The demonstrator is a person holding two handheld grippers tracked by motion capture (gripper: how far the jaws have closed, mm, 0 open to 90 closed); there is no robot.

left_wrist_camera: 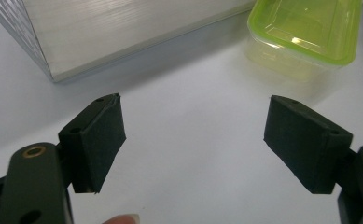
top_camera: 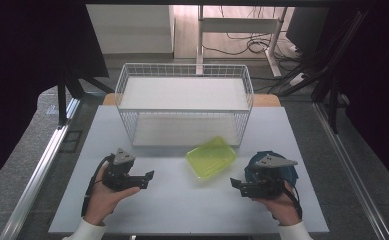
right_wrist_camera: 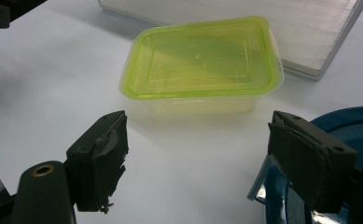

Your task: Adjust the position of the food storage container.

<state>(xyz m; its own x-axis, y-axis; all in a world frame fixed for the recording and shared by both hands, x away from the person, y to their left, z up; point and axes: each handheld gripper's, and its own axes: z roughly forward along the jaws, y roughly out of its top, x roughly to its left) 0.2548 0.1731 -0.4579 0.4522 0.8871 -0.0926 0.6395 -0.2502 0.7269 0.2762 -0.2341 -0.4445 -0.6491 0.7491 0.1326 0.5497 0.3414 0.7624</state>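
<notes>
A clear plastic box with a lime-green lid (top_camera: 211, 157) lies on the white table (top_camera: 182, 210) just in front of the wire basket (top_camera: 184, 104). My left gripper (top_camera: 144, 180) rests at the near left, open and empty, pointing right toward the box (left_wrist_camera: 305, 35). My right gripper (top_camera: 238, 185) rests at the near right, open and empty, pointing left. Between its jaws the box (right_wrist_camera: 202, 63) lies a short way ahead. A dark blue round dish (top_camera: 259, 161) sits under the right gripper, and its rim (right_wrist_camera: 352, 121) shows at the right jaw.
The white wire basket has a flat white board inside and stands at the table's far middle. Its base (left_wrist_camera: 123, 32) (right_wrist_camera: 310, 32) lies beyond each gripper. Metal rails run along both table sides. Cables and a desk frame lie on the floor behind.
</notes>
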